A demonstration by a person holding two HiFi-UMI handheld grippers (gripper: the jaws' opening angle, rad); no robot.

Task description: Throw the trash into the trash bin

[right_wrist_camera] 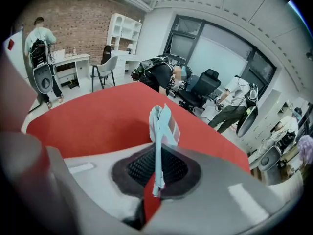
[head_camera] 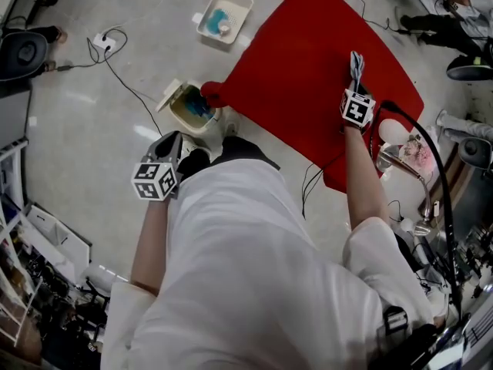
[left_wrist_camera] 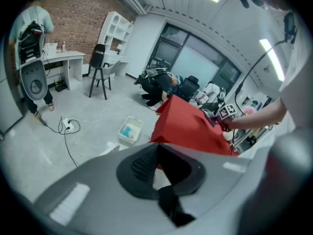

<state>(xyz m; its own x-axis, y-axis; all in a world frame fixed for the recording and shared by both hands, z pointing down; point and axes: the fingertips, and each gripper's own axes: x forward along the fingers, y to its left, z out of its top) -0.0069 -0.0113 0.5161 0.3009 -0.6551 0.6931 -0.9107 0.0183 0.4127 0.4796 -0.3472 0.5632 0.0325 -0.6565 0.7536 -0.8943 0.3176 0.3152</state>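
The left tongs (head_camera: pixel 174 141) tilt down toward the floor, jaws apart and empty, just short of the open trash bin (head_camera: pixel 179 112). Farther out, an outstretched arm holds the right tongs (head_camera: pixel 356 74) above the red bench (head_camera: pixel 308 45). They are clamped flat on a pale blue wrapper (right_wrist_camera: pixel 161 124), its print too small to read.
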